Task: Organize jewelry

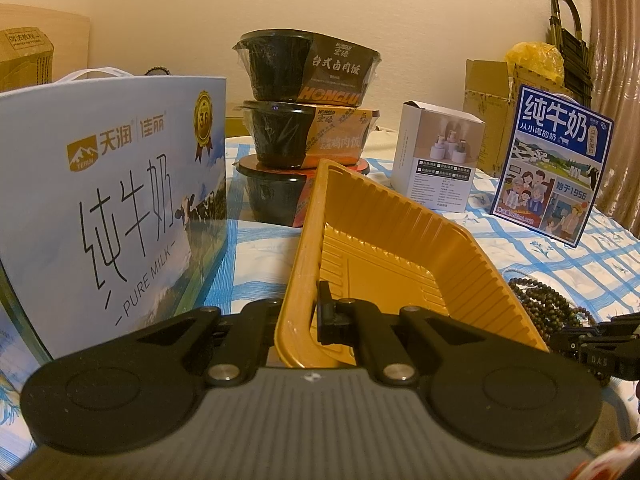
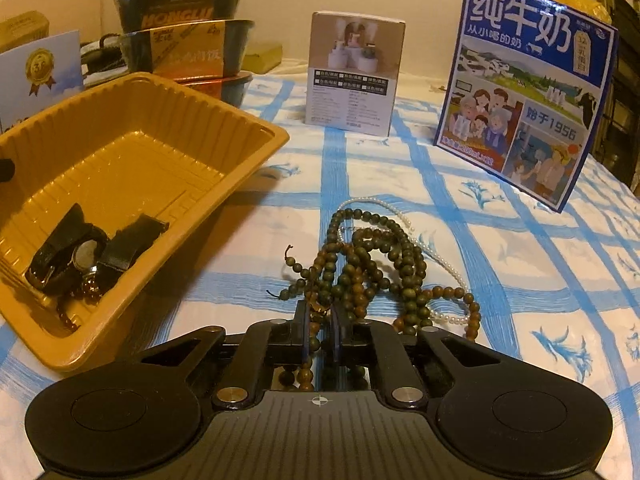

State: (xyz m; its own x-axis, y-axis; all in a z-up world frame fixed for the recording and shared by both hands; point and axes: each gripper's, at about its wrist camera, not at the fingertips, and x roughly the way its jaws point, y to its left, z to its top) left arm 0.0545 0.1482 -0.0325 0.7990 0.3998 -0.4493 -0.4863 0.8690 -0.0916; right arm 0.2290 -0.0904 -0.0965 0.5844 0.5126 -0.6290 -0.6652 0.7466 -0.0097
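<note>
My left gripper (image 1: 305,312) is shut on the near rim of a yellow plastic tray (image 1: 400,216), which sits tilted on the blue-checked cloth. In the right wrist view the tray (image 2: 244,124) holds a black-strapped watch (image 2: 82,256) and some dark beads in its low corner. A tangled strand of dark wooden beads (image 2: 360,264) lies on the cloth right of the tray, over a thin pearl necklace (image 2: 402,216). My right gripper (image 2: 319,314) is down on the near end of the pile, its pads closed on a few wooden beads. The left wrist view shows those beads (image 1: 548,300) and the right gripper (image 1: 592,342) at its right edge.
A large milk gift box (image 1: 112,208) stands left of the tray. Three stacked black meal bowls (image 1: 308,112) are behind it. A small white box (image 2: 354,76) and a blue milk carton box (image 2: 524,88) stand at the back right. Cardboard boxes (image 1: 488,112) lie beyond.
</note>
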